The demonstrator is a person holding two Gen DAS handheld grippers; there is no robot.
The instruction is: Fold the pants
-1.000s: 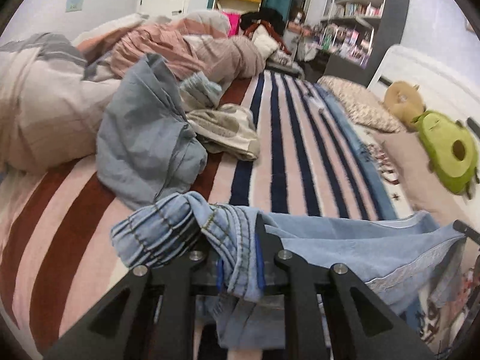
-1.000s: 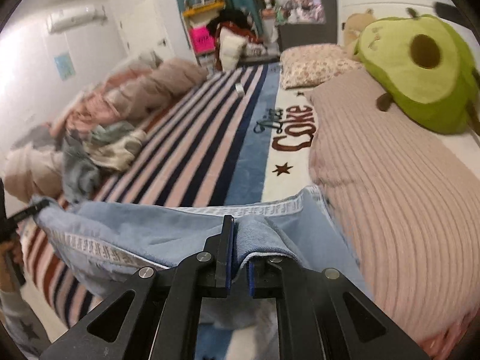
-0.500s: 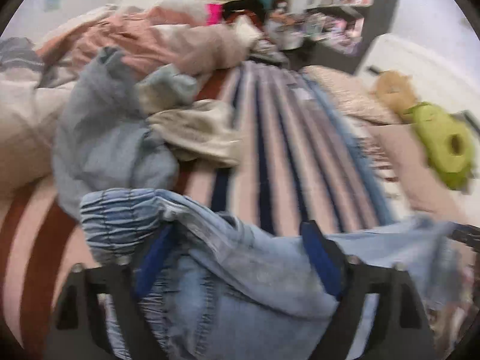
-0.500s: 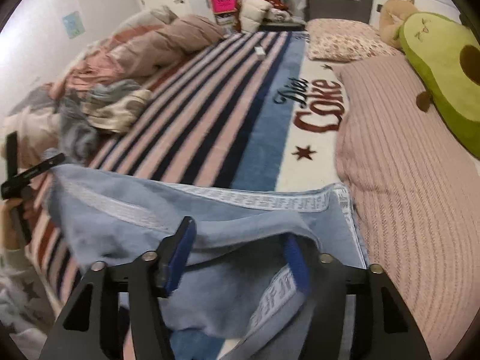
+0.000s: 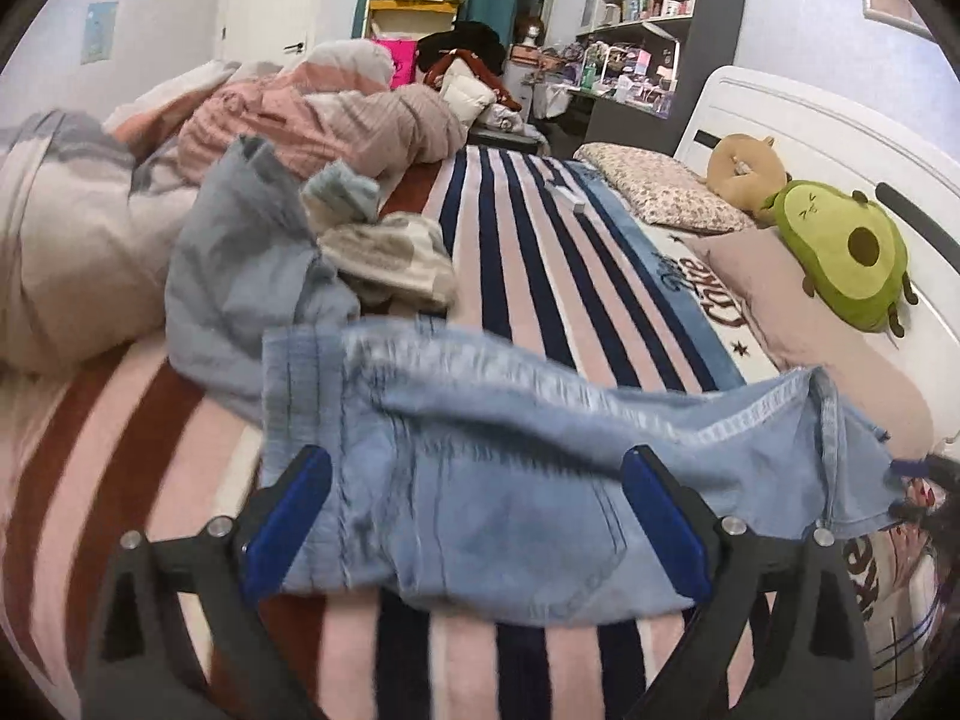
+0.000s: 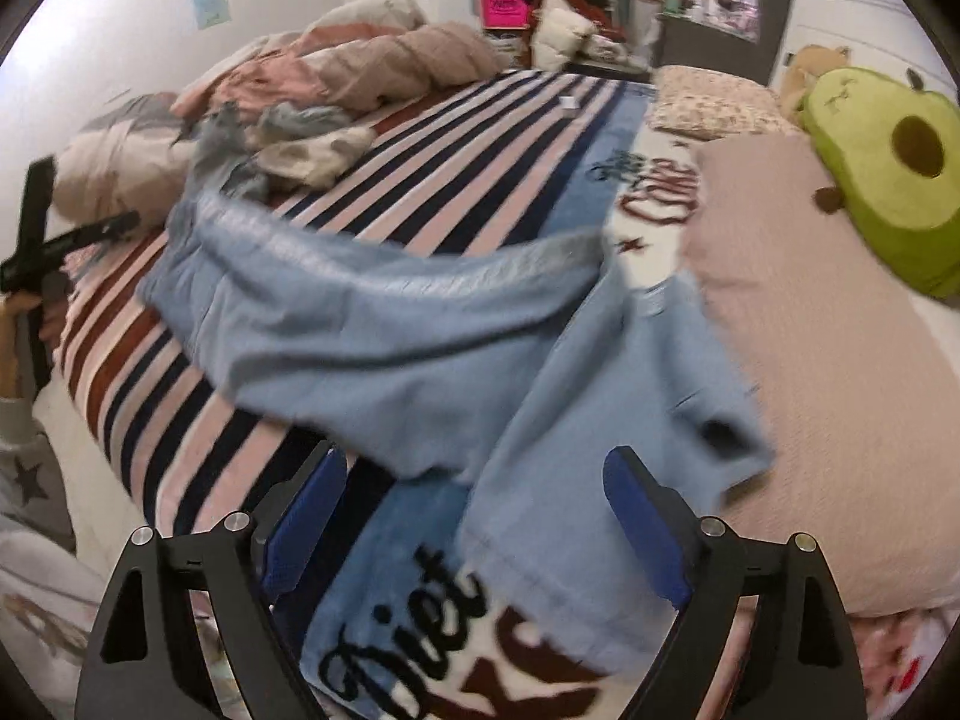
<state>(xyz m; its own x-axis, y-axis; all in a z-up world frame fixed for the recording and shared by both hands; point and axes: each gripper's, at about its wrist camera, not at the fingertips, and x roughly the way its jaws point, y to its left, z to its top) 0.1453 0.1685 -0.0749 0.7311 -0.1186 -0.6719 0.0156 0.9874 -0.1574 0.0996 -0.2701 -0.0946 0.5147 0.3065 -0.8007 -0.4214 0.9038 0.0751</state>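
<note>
Bedroom's pretty cluttered: shelves at the back, a white headboard, and a bed covered by a striped blanket (image 5: 522, 276) in pink, navy and rust. Light blue jeans (image 5: 510, 480) lie spread across the near end of that blanket, waistband end toward the left side and the legs running right toward a ribbed pink cover (image 6: 840, 360) (edges look blurry in both views, so fine detail is hard to call). Left gripper (image 5: 474, 516) has its blue-padded fingers spread wide, one on each side of the denim, not pinching anything. Right gripper (image 6: 474, 510) is spread just as wide over the leg end, with nothing clamped between its pads either. Behind the jeans sits a heap of other clothes (image 5: 252, 276) next to a bunched-up pink duvet (image 5: 336, 120). An avocado plush (image 5: 846, 252) rests by the headboard, beside a floral pillow (image 5: 660, 192).
</note>
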